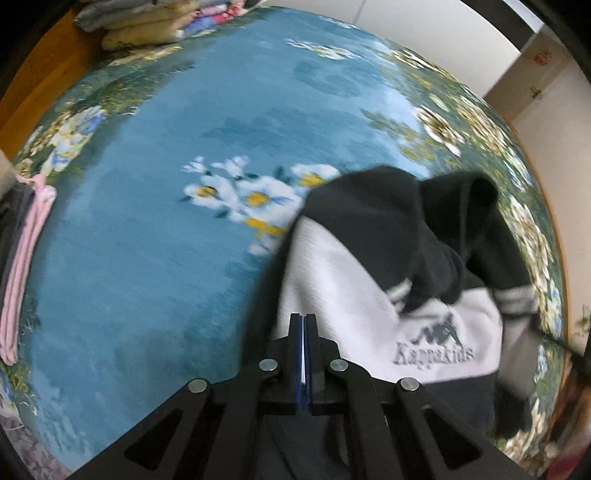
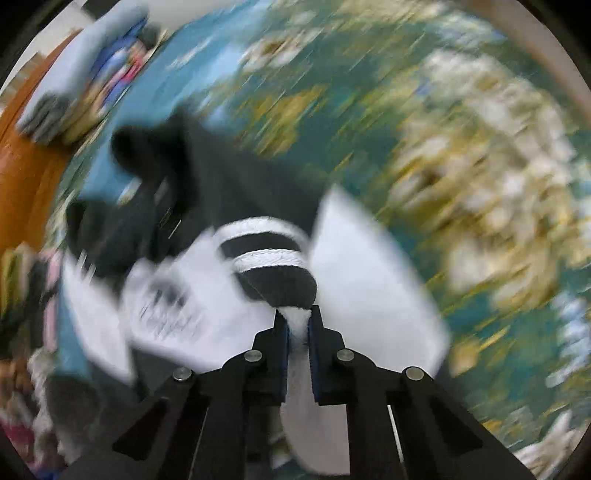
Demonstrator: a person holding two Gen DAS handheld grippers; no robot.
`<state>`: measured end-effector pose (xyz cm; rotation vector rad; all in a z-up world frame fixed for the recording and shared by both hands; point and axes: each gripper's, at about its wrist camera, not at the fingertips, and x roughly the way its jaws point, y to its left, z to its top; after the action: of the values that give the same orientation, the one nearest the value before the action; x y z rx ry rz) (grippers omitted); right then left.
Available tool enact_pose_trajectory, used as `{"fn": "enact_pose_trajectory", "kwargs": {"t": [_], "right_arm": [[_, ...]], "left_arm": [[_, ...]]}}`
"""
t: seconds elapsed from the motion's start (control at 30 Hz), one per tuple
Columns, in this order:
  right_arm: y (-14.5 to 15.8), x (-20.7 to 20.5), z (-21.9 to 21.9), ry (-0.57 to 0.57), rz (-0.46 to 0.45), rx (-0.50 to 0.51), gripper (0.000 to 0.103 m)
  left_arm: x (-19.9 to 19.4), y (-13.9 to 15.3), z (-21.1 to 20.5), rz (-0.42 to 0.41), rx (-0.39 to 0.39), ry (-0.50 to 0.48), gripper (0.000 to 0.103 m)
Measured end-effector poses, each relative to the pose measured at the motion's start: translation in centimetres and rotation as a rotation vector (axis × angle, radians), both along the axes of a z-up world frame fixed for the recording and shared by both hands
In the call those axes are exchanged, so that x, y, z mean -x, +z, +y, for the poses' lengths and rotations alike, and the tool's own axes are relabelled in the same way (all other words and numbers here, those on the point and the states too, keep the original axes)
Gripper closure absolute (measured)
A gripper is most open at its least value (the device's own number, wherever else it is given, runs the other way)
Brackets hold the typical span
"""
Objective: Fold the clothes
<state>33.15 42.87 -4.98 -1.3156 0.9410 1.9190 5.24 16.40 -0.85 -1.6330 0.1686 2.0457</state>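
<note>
Right now we hold a black and white sweatshirt [image 1: 343,280] between both tools above a blue floral bedspread [image 1: 147,229]. Our left gripper [image 1: 303,321] has its jaws pressed together on a thin white edge of the garment, with the blue pads almost meeting. From the left wrist view the sweatshirt spreads from the jaws out toward 1 and 2 o'clock, its white chest panel carrying a grey "Kappakids" logo [image 1: 436,347] at about 3 o'clock from the jaws. Black fabric bunches above the white panel, and grey stripes cross a sleeve at the right side of the garment.

Our right gripper [image 2: 298,325] is clamped on a thicker fold of white cloth that fills the gap between its fingers. Just past those fingertips, at 12 o'clock, sits a black cuff with white stripes [image 2: 269,254]. The sweatshirt's black part trails away toward 10 o'clock in this view, which is heavily blurred.

At 11 o'clock in the left wrist view a stack of folded bedding [image 1: 147,26] lies at the far edge of the bedspread. At 9 o'clock a pink garment [image 1: 22,266] lies on the left rim of the bed. A pale wall and a door [image 1: 543,85] show at 2 o'clock.
</note>
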Motion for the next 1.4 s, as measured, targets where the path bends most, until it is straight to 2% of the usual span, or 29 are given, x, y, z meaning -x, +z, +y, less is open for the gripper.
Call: {"fn": "enact_pose_trajectory", "kwargs": {"t": [0.07, 0.1, 0.13, 0.23, 0.33, 0.43, 0.5, 0.6, 0.67, 0.73, 0.8, 0.93, 0.97, 1.0, 1.07, 1.23, 1.4], "right_arm": [[1.2, -1.3, 3.0, -0.077, -0.001, -0.05, 0.095], [1.8, -1.9, 4.5, -0.116, -0.001, -0.075, 0.095], [2.3, -2.5, 6.1, -0.154, -0.002, -0.099, 0.095], [2.0, -2.0, 7.2, -0.19, -0.02, -0.121, 0.095], [0.3, -1.3, 7.1, -0.246, -0.018, -0.071, 0.095], [-0.3, -1.1, 6.4, -0.256, -0.004, -0.051, 0.094], [-0.2, -1.0, 5.9, -0.242, 0.003, -0.054, 0.094], [0.2, -1.4, 5.4, -0.238, 0.023, -0.053, 0.093], [0.5, -1.7, 5.0, -0.242, 0.036, -0.053, 0.093], [0.6, -1.8, 4.8, -0.249, 0.046, -0.05, 0.093], [0.6, -1.6, 4.5, -0.251, 0.047, -0.044, 0.093], [1.3, -1.3, 3.9, -0.235, 0.038, -0.059, 0.092], [1.6, -1.3, 3.8, -0.233, 0.042, -0.069, 0.088], [2.0, -1.4, 3.7, -0.232, 0.05, -0.08, 0.084], [2.9, -1.7, 3.4, -0.233, 0.068, -0.101, 0.066], [4.4, -2.0, 2.9, -0.239, 0.096, -0.12, 0.064], [4.0, -0.6, 1.8, -0.205, 0.09, -0.089, 0.064]], "left_arm": [[-1.0, 0.0, 0.7, -0.011, -0.009, -0.031, 0.082], [-1.7, -0.1, 1.2, -0.02, -0.022, -0.048, 0.067], [-2.4, -0.1, 1.6, -0.03, -0.034, -0.066, 0.056], [-4.4, -0.6, 3.1, -0.07, -0.042, -0.125, 0.047], [-7.1, -1.7, 5.1, -0.088, 0.015, -0.221, 0.045], [-9.2, -3.1, 6.7, -0.073, 0.118, -0.29, 0.045], [-9.7, -3.9, 6.8, -0.064, 0.177, -0.281, 0.045], [-8.9, -3.9, 5.7, -0.095, 0.134, -0.235, 0.045], [-8.4, -3.9, 4.9, -0.116, 0.105, -0.204, 0.056], [-7.9, -3.9, 4.1, -0.137, 0.076, -0.173, 0.082], [-7.3, -3.8, 3.3, -0.158, 0.047, -0.142, 0.09], [-6.3, -3.8, 1.7, -0.199, -0.01, -0.079, 0.094], [-5.7, -3.5, 1.1, -0.2, -0.029, -0.062, 0.094], [-4.7, -2.8, 0.0, -0.184, -0.055, -0.043, 0.094], [-2.4, -1.2, -2.1, -0.145, -0.099, -0.003, 0.094], [4.8, 1.3, -6.9, -0.042, -0.072, 0.091, 0.094], [10.2, 2.3, -8.6, 0.07, 0.008, 0.099, 0.094]]}}
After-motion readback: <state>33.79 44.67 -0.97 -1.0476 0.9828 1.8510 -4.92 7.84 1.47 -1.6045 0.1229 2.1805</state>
